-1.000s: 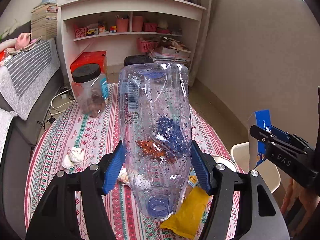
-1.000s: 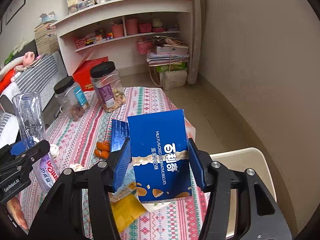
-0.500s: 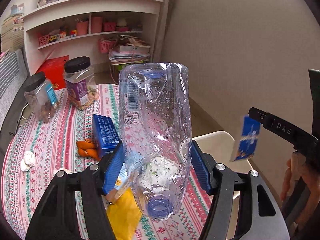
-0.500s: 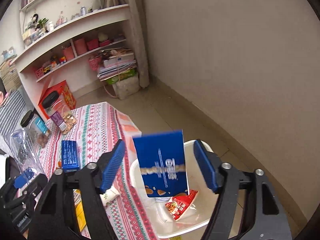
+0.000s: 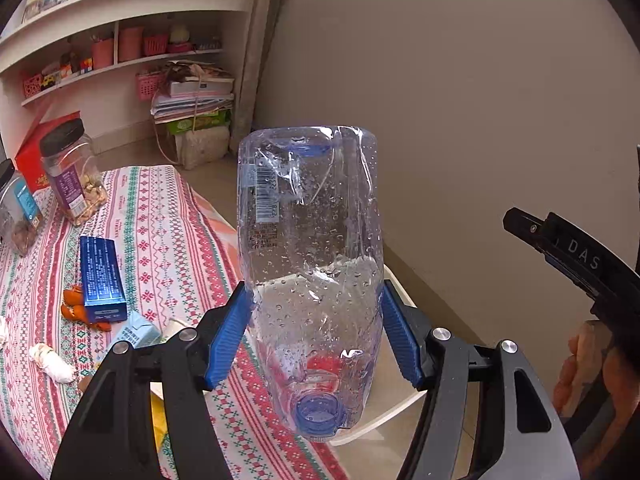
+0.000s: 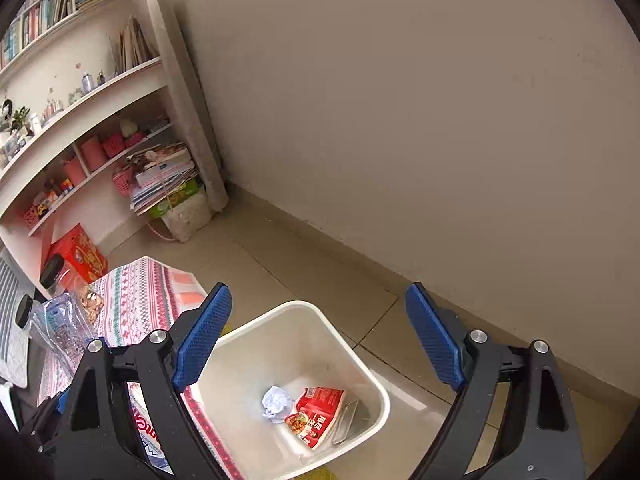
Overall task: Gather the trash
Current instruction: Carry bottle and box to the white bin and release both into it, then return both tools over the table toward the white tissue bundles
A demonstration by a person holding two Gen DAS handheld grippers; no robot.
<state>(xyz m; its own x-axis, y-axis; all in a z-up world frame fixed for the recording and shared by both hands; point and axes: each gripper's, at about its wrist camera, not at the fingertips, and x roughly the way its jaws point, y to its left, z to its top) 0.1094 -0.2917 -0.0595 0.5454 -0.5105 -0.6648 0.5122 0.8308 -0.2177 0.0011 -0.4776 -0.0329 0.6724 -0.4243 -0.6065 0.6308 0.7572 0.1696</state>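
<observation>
My left gripper is shut on a clear crushed plastic bottle, cap end toward the camera, held above the table's right edge next to the white trash bin. My right gripper is open and empty above the bin, which holds a red snack packet, a crumpled white paper and a clear wrapper. The bottle also shows in the right wrist view at the left. On the table lie a blue box, orange peels, a small carton and white tissue.
Two black-lidded snack jars stand at the far side of the striped tablecloth. A shelf unit with a stack of books and papers is behind. A beige wall runs close along the bin's right.
My right gripper opened over the bin and let go of the blue biscuit box, which is no longer in view. My left gripper swung right with the bottle toward the bin.
</observation>
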